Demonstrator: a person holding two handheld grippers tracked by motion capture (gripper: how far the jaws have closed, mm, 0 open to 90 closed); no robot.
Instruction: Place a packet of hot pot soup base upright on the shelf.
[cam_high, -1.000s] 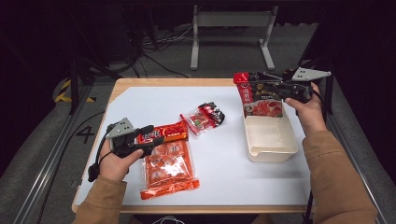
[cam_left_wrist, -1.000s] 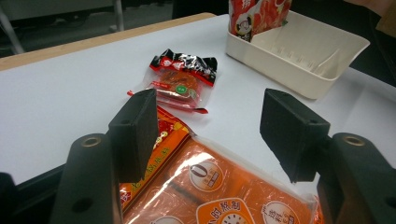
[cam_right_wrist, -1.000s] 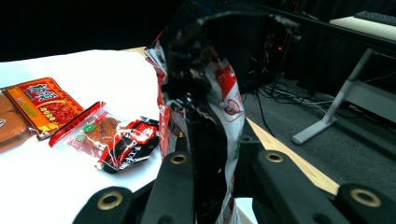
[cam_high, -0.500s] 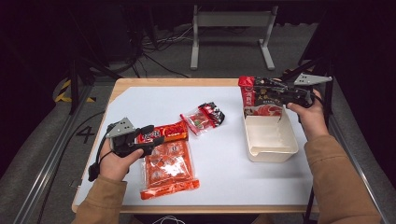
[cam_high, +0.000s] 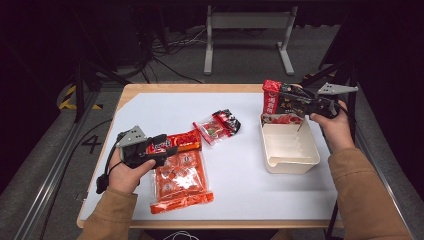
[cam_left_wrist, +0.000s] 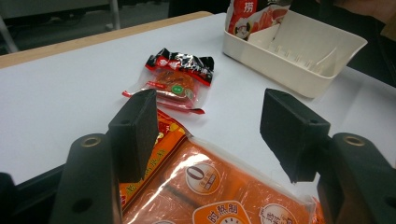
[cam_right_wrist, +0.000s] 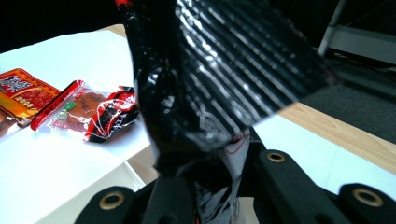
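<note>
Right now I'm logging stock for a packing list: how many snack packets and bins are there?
Snack packets: 4: orange pack, red bar, small pouch, red-black pack in right gripper
White bins: 1
Total: 5

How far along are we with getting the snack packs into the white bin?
Nothing lies fully in the white bin yet. In hand: the right gripper is shut on the red-and-black pack, its lower end at the bin's far end. Left: the small clear pack, large orange pack and red bar; the left gripper is open over them.
</note>
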